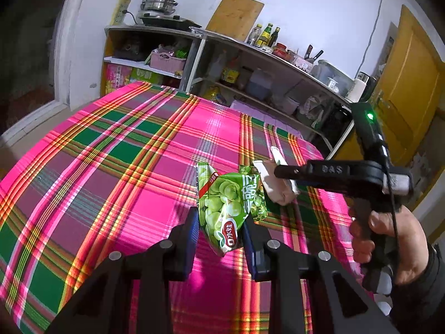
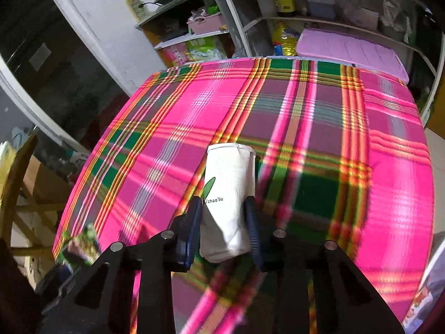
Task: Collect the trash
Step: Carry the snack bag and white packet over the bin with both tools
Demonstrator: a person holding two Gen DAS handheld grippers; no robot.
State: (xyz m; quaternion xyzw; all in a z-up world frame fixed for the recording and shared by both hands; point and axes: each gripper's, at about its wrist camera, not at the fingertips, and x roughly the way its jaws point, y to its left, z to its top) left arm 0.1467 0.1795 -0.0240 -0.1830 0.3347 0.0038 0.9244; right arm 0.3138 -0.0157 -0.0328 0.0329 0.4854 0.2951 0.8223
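My left gripper (image 1: 221, 217) is shut on a green snack bag (image 1: 225, 208) and holds it above the pink plaid tablecloth (image 1: 111, 167). My right gripper (image 2: 224, 208) is shut on a crushed white paper cup (image 2: 228, 194) with a green leaf print, held over the cloth. In the left wrist view the right gripper (image 1: 267, 172) shows at the right with the white cup (image 1: 274, 186) in its fingers, next to the snack bag. The green bag also shows blurred at the lower left of the right wrist view (image 2: 82, 243).
Metal shelves (image 1: 250, 64) with bottles, boxes and a pot stand behind the table. A purple mat (image 2: 347, 47) lies past the far edge. A yellow door (image 1: 411, 83) is at the right. A wooden chair (image 2: 16, 172) stands at the table's left.
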